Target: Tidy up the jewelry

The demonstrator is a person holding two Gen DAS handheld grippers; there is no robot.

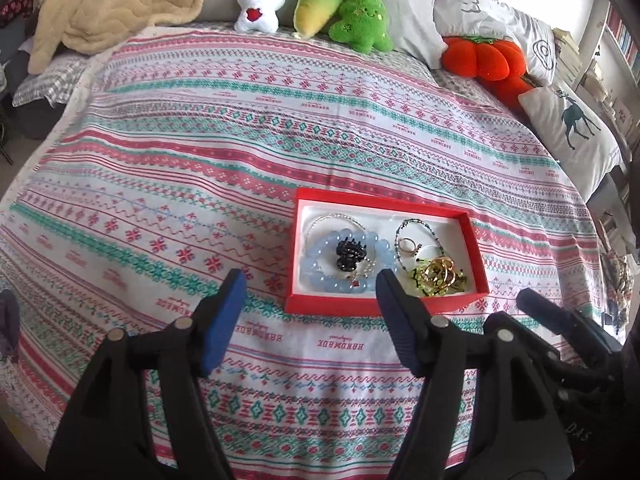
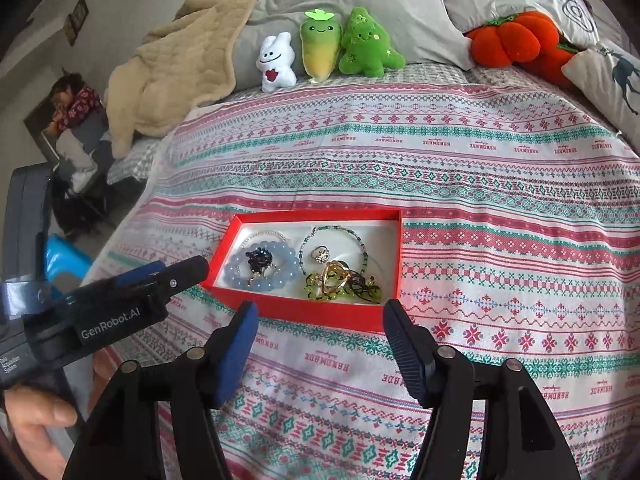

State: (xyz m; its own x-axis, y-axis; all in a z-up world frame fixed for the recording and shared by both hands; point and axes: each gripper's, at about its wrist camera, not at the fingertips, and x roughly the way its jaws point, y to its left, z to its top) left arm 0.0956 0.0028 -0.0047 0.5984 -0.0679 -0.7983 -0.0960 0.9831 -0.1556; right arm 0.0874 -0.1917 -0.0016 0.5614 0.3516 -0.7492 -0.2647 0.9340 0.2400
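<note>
A: Where does the red box (image 2: 304, 312) sit relative to the 2 grippers?

B: On the patterned bedspread (image 2: 500, 208), just ahead of both. Its long axis runs across the view. The right gripper (image 2: 320, 322) looks the nearer, its spread, empty jaws just short of the front wall; the left gripper (image 1: 310, 290) is also agape, holding nothing.

A: And inside?

B: A translucent blue bead bracelet (image 2: 264, 272) ringing a glossy black hair claw (image 2: 259, 258), a thin green beaded strand (image 2: 362, 252), and tangled gold rings (image 2: 334, 276).
</note>
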